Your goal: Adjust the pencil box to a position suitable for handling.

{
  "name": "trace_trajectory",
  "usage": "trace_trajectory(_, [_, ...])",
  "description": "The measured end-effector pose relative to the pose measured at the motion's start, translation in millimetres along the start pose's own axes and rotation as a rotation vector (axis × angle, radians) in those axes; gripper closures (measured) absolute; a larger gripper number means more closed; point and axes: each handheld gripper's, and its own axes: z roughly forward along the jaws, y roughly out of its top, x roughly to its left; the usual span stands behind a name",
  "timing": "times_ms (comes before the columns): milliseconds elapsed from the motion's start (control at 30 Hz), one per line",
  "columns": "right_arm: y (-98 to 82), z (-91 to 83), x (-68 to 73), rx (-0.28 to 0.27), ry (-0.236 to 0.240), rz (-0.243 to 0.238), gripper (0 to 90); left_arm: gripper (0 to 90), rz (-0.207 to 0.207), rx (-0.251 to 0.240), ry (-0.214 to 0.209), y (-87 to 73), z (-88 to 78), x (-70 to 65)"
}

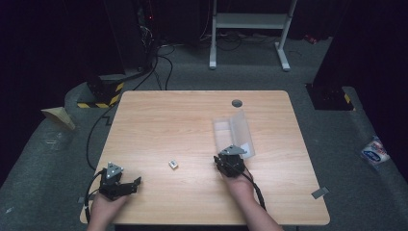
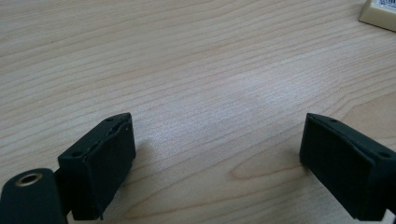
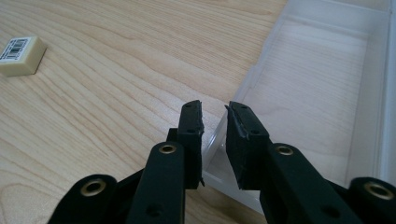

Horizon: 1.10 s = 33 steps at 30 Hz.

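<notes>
A small cream block with a barcode label lies on the wooden table, between my two grippers. It shows at the top right of the left gripper view and at the left of the right gripper view. A clear plastic box with its lid raised stands right of centre. My right gripper sits at the box's near left corner, and its jaws have closed narrowly on the box's corner wall. Near the front left edge, my left gripper rests low over bare wood with its jaws wide open.
A round grey cable hole marks the table's far side. On the floor there are cables, a yellow-black striped base at the far left, a white frame behind, and a packet at the right.
</notes>
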Motion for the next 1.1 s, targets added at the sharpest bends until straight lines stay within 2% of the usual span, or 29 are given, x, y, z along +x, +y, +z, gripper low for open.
trace_trajectory(433, [-8.6, -10.4, -0.9, 0.007, -0.011, -0.023, 76.1, 14.0, -0.003, -0.008, 0.008, -1.1, -1.8, -0.2])
trace_trajectory(567, [-13.4, -15.5, -2.3, 0.010, -0.008, -0.023, 71.2, 15.5, 0.006, -0.008, 0.003, -0.9, -2.2, 0.9])
trace_trajectory(667, [-16.7, -19.8, -4.5, 0.013, -0.006, -0.020, 65.5, 16.2, 0.009, 0.011, -0.002, 3.2, -0.8, 1.5])
trace_trajectory(800, [-22.6, -27.9, -9.0, 0.020, 0.003, 0.003, 54.9, 16.9, 0.038, 0.019, 0.025, 10.7, 4.2, 1.4])
trace_trajectory(900, [-27.1, -33.6, -13.1, 0.026, -0.011, 0.016, 50.8, 17.0, 0.042, 0.008, 0.023, 15.0, 10.1, 0.3])
trace_trajectory(967, [-30.8, -37.6, -16.7, 0.029, -0.019, 0.030, 49.0, 17.0, 0.034, -0.009, 0.016, 16.4, 14.3, 0.1])
trace_trajectory(1033, [-33.9, -40.8, -20.3, 0.031, -0.034, 0.032, 46.4, 17.0, 0.016, -0.002, -0.003, 19.0, 17.6, 1.8])
trace_trajectory(1100, [-36.6, -44.2, -23.2, 0.030, -0.051, 0.036, 44.4, 17.5, 0.005, -0.006, 0.002, 20.7, 19.6, 3.2])
